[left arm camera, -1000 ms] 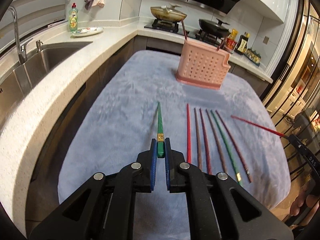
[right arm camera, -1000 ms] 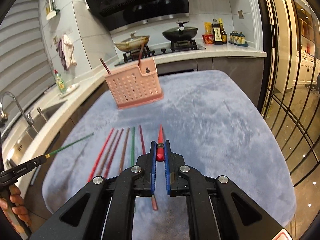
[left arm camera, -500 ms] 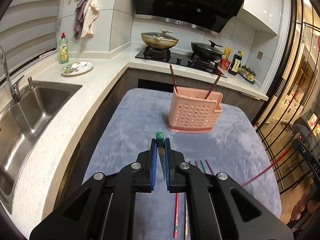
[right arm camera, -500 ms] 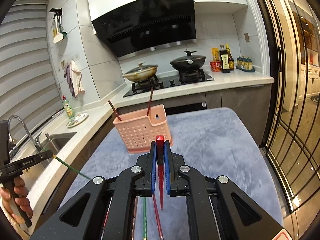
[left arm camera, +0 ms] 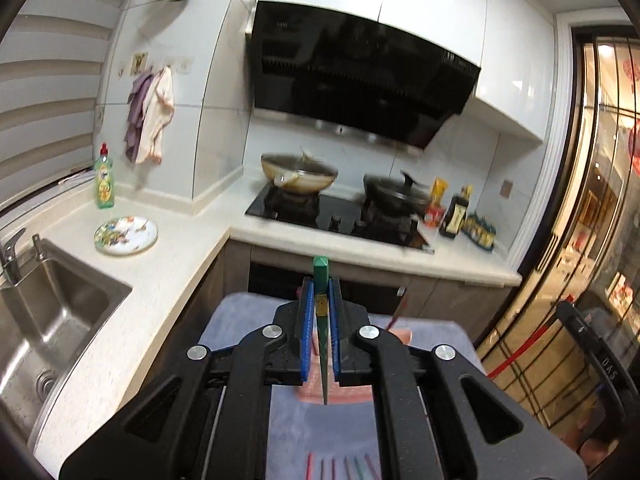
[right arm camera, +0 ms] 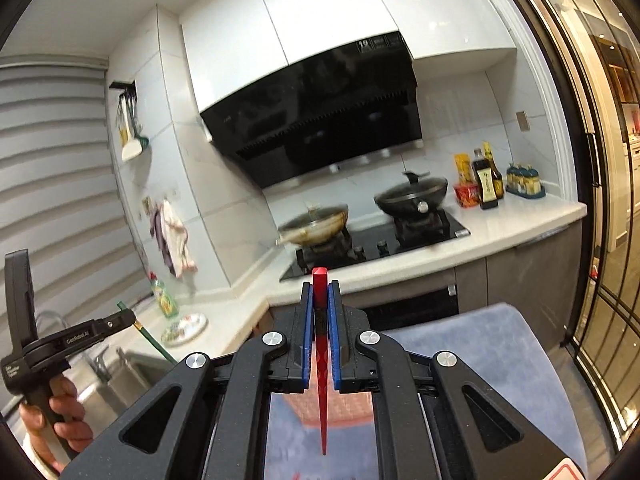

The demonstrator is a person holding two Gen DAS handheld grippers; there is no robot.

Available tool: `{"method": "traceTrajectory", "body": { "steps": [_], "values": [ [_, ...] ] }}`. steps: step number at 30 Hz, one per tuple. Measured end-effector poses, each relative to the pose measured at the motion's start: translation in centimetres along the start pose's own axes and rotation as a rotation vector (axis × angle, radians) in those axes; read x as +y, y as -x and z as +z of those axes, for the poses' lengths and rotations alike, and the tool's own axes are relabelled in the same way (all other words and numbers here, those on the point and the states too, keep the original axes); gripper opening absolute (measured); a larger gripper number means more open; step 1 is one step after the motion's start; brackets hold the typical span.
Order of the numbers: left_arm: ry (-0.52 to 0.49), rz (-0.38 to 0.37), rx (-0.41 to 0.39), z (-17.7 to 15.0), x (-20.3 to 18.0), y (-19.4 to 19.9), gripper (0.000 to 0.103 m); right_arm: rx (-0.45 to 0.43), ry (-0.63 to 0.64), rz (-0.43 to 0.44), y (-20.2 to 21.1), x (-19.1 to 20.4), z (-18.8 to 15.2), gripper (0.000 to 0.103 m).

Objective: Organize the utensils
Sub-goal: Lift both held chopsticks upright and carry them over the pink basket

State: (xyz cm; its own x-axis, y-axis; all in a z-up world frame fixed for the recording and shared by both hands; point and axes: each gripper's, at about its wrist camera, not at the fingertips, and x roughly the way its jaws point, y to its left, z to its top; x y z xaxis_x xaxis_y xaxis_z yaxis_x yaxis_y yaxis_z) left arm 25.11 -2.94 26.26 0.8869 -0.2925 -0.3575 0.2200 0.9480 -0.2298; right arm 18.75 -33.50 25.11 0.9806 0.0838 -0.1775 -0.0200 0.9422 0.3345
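My left gripper (left arm camera: 321, 284) is shut on a green chopstick (left arm camera: 322, 344) that hangs tip down over the pink utensil basket (left arm camera: 402, 333), which is mostly hidden behind the jaws. My right gripper (right arm camera: 320, 288) is shut on a red chopstick (right arm camera: 321, 380), also tip down above the pink basket (right arm camera: 340, 408). Both grippers are raised high above the blue-grey mat (right arm camera: 480, 344). Several chopsticks (left arm camera: 340, 466) still lie on the mat (left arm camera: 236, 312) at the bottom of the left wrist view. The left gripper (right arm camera: 120, 318) with its green chopstick shows at the left of the right wrist view.
A sink (left arm camera: 48, 312) and a patterned plate (left arm camera: 126, 234) are on the counter to the left. The stove with two pans (left arm camera: 300, 172) is behind the mat. Bottles (right arm camera: 486, 184) stand at the back right. Glass doors (right arm camera: 608, 240) are to the right.
Both grippers have lifted their chopsticks off the mat, tipped them to point down, and moved forward over the pink basket.
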Motion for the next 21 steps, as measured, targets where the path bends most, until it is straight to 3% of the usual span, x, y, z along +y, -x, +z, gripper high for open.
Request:
{"method": "traceTrajectory", "body": {
  "steps": [4, 10, 21],
  "values": [
    [-0.009, 0.024, -0.045, 2.2, -1.0, -3.1, 0.007, -0.023, -0.008, -0.001, -4.5, 0.6, 2.1, 0.007],
    [-0.019, 0.037, -0.037, 2.3, -1.0, -8.0, 0.007, -0.019, -0.016, -0.023, -9.9, 0.3, 2.0, 0.007],
    [0.008, 0.036, 0.117, -2.5, 0.8, -13.9, 0.007, 0.150, 0.003, -0.064, -15.8, -1.9, -4.5, 0.007]
  ]
}}
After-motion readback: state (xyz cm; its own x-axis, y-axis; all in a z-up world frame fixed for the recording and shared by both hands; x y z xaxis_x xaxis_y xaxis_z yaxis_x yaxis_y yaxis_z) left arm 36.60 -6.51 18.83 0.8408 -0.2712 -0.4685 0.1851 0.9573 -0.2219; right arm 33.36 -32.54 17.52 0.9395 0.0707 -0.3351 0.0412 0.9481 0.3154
